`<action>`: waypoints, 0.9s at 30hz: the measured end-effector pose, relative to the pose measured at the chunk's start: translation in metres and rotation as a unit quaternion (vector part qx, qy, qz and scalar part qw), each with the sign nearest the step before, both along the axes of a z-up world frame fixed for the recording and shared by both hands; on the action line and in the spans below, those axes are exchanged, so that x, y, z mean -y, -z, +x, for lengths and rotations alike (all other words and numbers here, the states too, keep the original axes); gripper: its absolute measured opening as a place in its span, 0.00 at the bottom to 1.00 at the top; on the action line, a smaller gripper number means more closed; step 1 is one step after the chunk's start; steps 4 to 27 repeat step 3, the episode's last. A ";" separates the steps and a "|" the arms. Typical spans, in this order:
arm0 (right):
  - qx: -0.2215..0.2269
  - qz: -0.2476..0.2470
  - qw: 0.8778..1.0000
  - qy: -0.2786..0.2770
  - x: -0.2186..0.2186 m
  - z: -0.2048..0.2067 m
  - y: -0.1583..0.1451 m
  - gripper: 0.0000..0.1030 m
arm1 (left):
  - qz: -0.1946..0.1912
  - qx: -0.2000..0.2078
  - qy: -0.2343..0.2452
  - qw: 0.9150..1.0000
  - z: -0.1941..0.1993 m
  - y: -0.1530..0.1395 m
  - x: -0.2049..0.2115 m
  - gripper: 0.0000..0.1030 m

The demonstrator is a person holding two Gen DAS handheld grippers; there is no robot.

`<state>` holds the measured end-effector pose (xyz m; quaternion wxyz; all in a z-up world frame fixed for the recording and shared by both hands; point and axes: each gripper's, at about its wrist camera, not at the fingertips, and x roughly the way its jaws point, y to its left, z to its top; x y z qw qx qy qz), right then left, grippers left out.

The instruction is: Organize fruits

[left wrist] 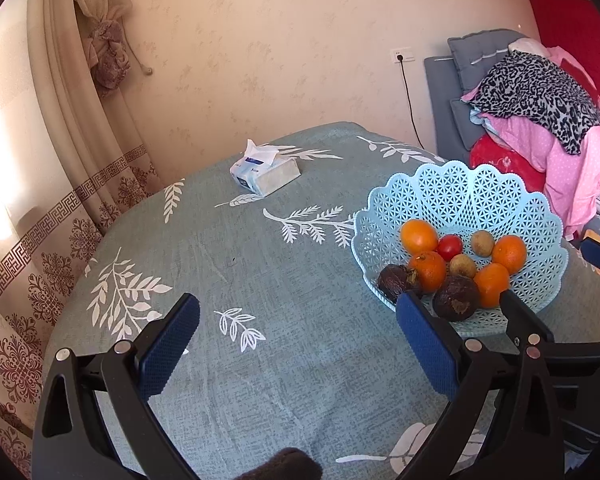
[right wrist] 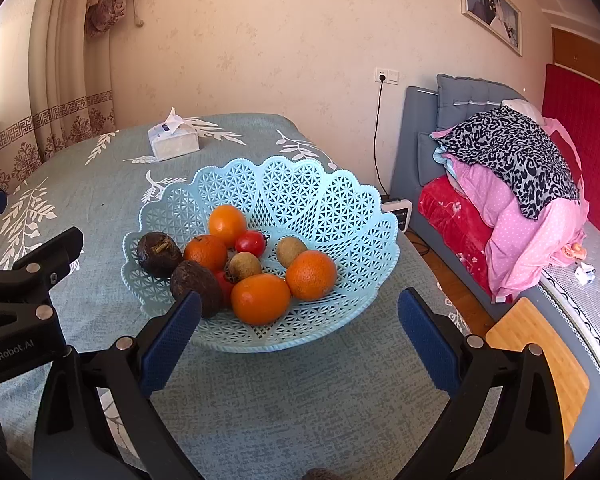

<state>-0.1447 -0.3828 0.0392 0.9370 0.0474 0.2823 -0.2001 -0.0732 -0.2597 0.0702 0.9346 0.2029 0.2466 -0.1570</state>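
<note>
The left gripper (left wrist: 298,316) hovers with its blue-padded jaws spread wide, gripping nothing. The right gripper (right wrist: 300,312) is likewise spread wide and empty, its black frame visible at four o'clock in the left wrist view.

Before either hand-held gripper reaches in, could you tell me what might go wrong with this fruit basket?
1. The fruit is piled close: nudging the front orange could roll the dark fruit beside it toward the low rim of the basket.
2. The small tomato sits wedged between oranges, so open fingers may bump its neighbours.
3. The basket rests on a loose tablecloth and may slide if pushed.
</note>
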 end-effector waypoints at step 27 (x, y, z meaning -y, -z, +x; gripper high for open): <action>0.000 0.001 1.000 0.001 0.001 -0.001 0.000 0.97 | 0.000 -0.001 -0.003 1.000 0.002 0.000 -0.001 0.95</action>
